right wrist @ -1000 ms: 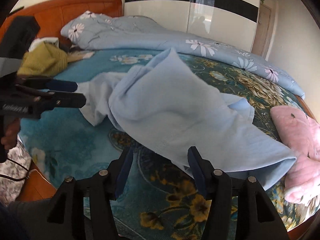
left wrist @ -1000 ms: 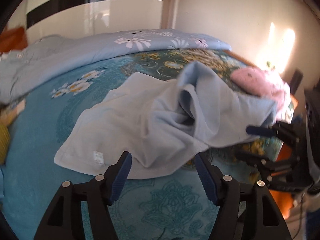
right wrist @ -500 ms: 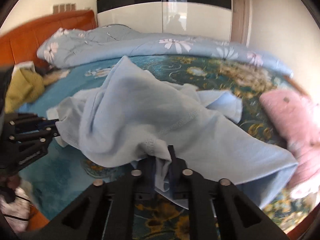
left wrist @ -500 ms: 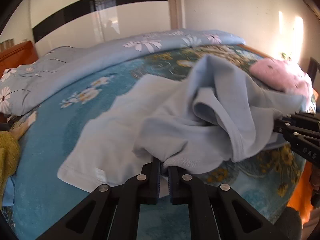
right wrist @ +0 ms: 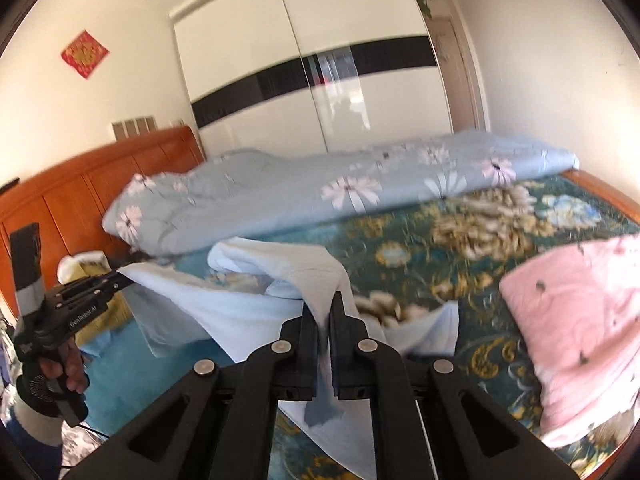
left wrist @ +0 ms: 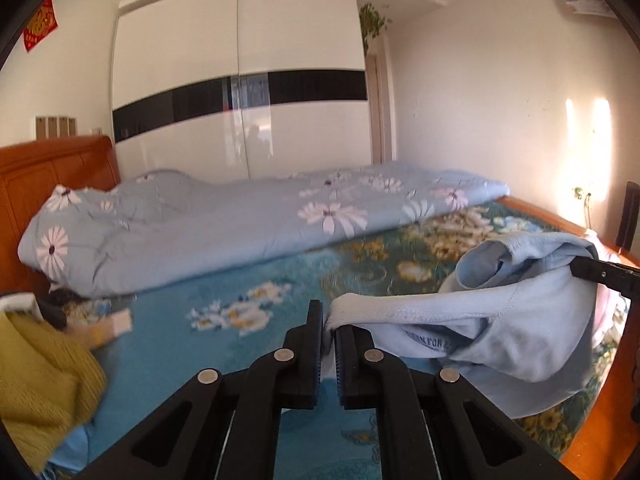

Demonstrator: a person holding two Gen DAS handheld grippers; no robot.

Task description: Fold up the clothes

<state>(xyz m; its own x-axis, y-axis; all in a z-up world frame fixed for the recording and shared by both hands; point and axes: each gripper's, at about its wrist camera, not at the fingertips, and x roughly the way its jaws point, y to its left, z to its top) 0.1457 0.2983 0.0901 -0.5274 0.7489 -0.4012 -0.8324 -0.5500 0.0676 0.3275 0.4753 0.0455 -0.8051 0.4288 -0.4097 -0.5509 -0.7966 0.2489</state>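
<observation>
A light blue T-shirt hangs in the air over the bed, stretched between both grippers. My left gripper is shut on one edge of it. My right gripper is shut on another edge of the shirt, which drapes below the jaws. In the left wrist view the right gripper shows at the far right with cloth over it. In the right wrist view the left gripper shows at the left, held by a hand, pinching the shirt.
The bed has a teal floral sheet and a rolled blue flowered duvet at the far side. A pink garment lies at the right, a mustard knit at the left. An orange headboard and a white wardrobe stand behind.
Both grippers closed on the shirt's edges, then lifted it off the bed and tilted upward; the shirt now hangs between them instead of lying crumpled on the sheet.
</observation>
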